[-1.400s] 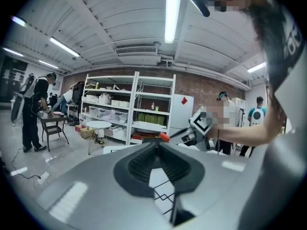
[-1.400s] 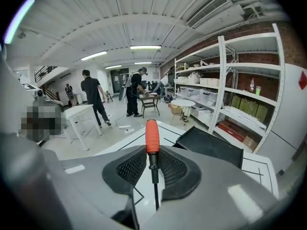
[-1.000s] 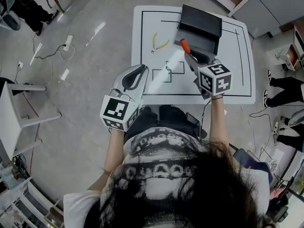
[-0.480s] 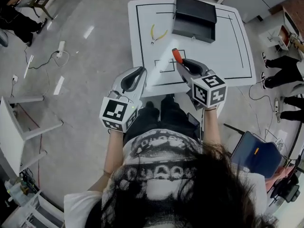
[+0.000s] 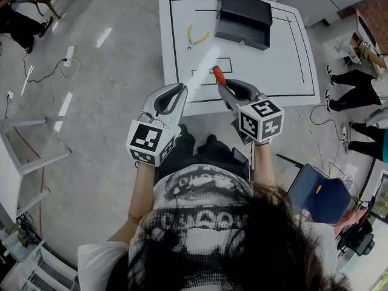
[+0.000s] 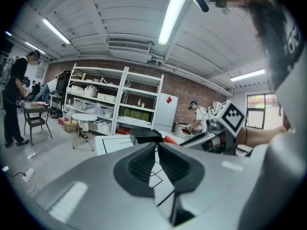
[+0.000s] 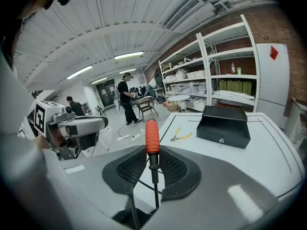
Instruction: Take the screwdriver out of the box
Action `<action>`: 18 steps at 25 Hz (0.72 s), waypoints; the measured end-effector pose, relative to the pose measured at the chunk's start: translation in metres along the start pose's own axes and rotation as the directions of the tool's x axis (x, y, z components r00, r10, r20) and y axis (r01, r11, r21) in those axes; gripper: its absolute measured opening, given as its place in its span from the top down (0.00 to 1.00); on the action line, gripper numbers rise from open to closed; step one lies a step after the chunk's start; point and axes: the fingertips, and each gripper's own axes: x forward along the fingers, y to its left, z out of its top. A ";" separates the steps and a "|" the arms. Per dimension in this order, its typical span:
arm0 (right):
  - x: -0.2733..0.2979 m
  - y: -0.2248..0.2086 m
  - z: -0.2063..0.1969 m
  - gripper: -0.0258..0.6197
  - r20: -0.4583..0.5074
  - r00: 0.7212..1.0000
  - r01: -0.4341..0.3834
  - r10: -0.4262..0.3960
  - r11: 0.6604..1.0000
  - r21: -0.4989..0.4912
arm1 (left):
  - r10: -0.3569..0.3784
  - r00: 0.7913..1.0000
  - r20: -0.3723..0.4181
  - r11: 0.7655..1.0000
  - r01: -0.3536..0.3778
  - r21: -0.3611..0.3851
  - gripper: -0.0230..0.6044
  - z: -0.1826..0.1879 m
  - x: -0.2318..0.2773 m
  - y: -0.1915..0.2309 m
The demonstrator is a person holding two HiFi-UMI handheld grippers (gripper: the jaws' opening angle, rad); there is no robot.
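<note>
Right tongs (image 5: 222, 87) — clamped on the screwdriver (image 5: 216, 74) — now farther from the box (image 5: 244, 18); left tongs (image 5: 182, 88) together

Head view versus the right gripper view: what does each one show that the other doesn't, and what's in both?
Only the head view: the person's forearms and the right gripper's own marker cube.
Only the right gripper view: the screwdriver's dark shaft pinched between the pads, plus the shelving and ceiling lights.
Both: the screwdriver's orange handle, the black box, the yellow-handled pliers, the white table and the left gripper.
</note>
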 end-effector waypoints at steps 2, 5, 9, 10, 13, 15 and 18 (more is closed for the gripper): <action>-0.004 0.001 -0.006 0.82 -0.008 1.000 -0.014 0.014 1.000 -0.008 | 0.019 1.000 -0.001 1.000 -0.019 -0.004 0.96 -0.002 0.000 -0.003; -0.017 0.001 -0.016 0.82 -0.011 0.999 -0.042 0.042 0.999 -0.017 | 0.053 0.999 -0.005 0.998 -0.053 -0.019 0.96 -0.007 -0.001 -0.013; -0.043 -0.005 -0.035 0.82 -0.014 0.997 -0.073 0.072 0.997 -0.029 | 0.083 0.996 -0.010 0.996 -0.084 -0.038 0.96 -0.016 0.000 -0.043; -0.050 -0.007 -0.039 0.82 -0.014 0.997 -0.080 0.080 0.996 -0.032 | 0.089 0.996 -0.012 0.995 -0.090 -0.037 0.96 -0.017 0.000 -0.051; -0.072 -0.011 -0.048 0.82 -0.005 0.995 -0.103 0.103 0.994 -0.041 | 0.104 0.994 -0.015 0.994 -0.104 -0.030 0.96 -0.020 0.002 -0.078; -0.085 -0.012 -0.052 0.82 0.004 0.993 -0.118 0.118 0.992 -0.050 | 0.114 0.993 -0.016 0.993 -0.114 -0.028 0.96 -0.023 0.001 -0.095; -0.103 -0.011 -0.060 0.82 0.011 0.990 -0.140 0.141 0.988 -0.063 | 0.124 0.992 -0.015 0.992 -0.125 -0.022 0.96 -0.026 -0.002 -0.120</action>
